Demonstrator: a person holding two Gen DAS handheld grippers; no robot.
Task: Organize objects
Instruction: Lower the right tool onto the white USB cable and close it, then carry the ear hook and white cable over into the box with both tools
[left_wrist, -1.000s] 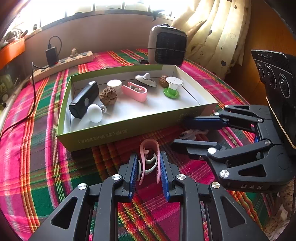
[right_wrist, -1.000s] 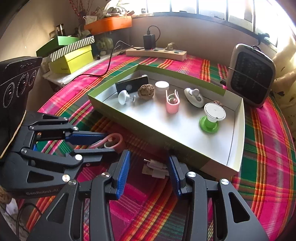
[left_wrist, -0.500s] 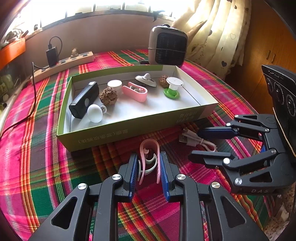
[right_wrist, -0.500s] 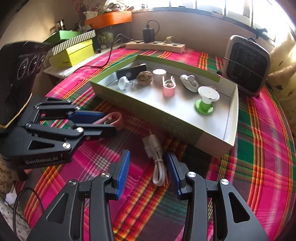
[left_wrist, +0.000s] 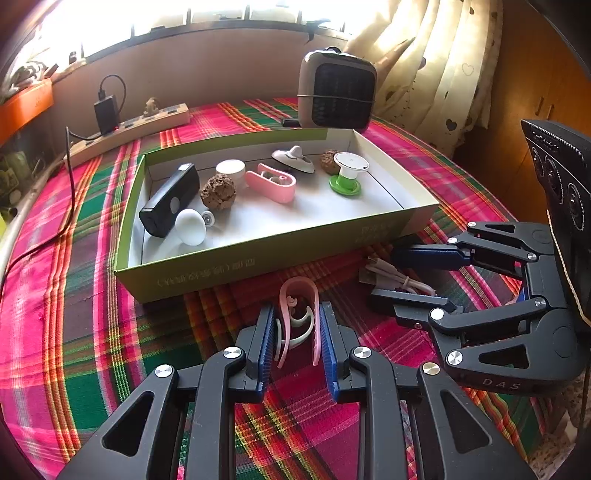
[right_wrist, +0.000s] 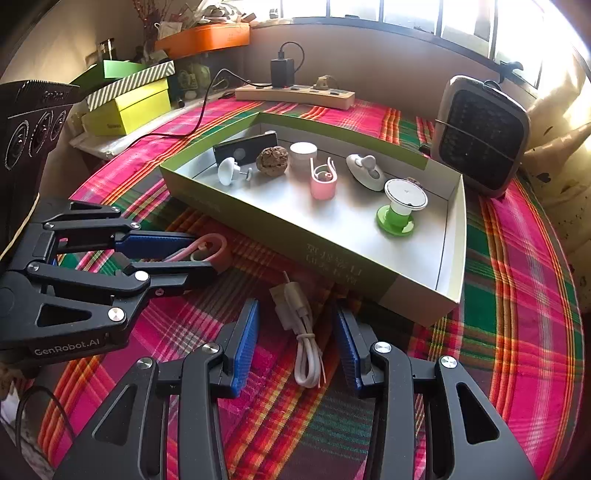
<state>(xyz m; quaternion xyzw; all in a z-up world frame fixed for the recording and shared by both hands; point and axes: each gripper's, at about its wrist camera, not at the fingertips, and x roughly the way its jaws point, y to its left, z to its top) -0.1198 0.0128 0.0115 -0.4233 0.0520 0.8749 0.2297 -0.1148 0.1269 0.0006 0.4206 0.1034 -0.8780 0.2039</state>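
left gripper (left_wrist: 297, 341) clamped on pink clip (left_wrist: 297, 314): lift, carry to box (left_wrist: 258, 260) at 12 o'clock; right gripper (right_wrist: 295, 347) open, straddling cable (right_wrist: 301, 328): squeeze mid-coil

Domestic room, evidently a home: heart-print curtains (left_wrist: 436, 62) at window, plaid-clothed desk (left_wrist: 74, 332), power strip (right_wrist: 295, 94), small heater (right_wrist: 480, 136), stacked boxes (right_wrist: 125, 99).

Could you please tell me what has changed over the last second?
The right gripper drew back from the green-sided cardboard box, bringing the coiled white USB cable into full view between its open jaws. The left gripper stays clamped on the pink plastic clip; the box contents are unchanged.
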